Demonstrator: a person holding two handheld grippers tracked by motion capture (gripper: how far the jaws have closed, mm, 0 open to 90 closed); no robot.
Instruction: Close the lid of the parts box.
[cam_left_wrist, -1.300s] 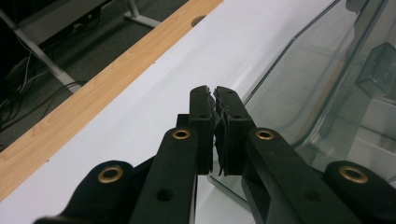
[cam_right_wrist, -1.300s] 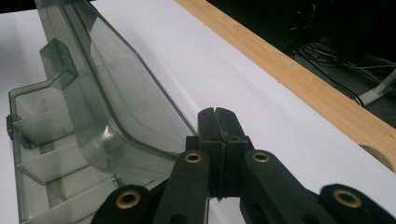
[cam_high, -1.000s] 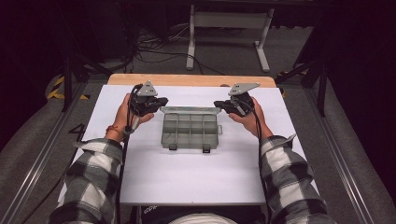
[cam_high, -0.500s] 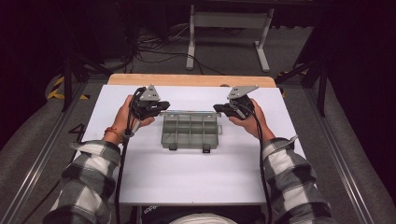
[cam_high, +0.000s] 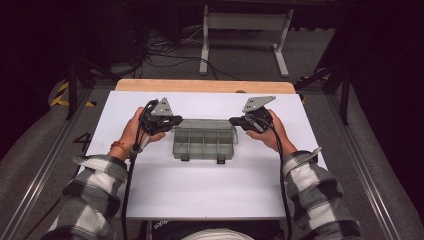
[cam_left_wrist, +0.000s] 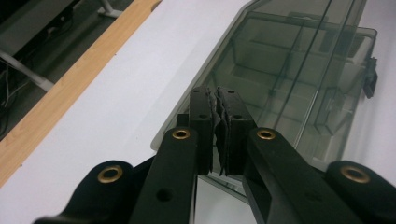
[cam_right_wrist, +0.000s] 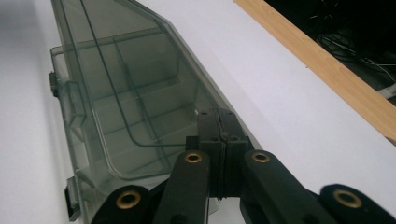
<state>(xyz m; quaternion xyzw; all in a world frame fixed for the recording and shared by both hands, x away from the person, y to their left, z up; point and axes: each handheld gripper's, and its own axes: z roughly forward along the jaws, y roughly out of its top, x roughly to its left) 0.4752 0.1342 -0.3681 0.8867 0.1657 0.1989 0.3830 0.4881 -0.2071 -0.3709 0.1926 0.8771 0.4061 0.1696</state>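
Observation:
A smoky clear compartment box (cam_high: 204, 147) sits mid-table on the white tabletop (cam_high: 200, 195). Its hinged lid (cam_high: 205, 125) stands tilted over the back of the box. My left gripper (cam_high: 176, 121) is shut on the lid's left corner, and my right gripper (cam_high: 234, 121) is shut on its right corner. In the left gripper view the jaws (cam_left_wrist: 217, 100) pinch the lid's edge, and the lid (cam_left_wrist: 299, 56) slants over the empty compartments. The right gripper view has the jaws (cam_right_wrist: 218, 121) closed on the lid (cam_right_wrist: 140, 70) the same way.
Two dark latches (cam_high: 185, 158) hang on the box's near wall. A wooden strip (cam_high: 205, 86) borders the table's far edge. Beyond it, a white stand (cam_high: 245, 30) and cables lie on the dark floor. White tabletop stretches on all sides of the box.
Both grippers have come a little toward the person and lower, bringing the lid forward over the box's back compartments. The box itself has stayed put.

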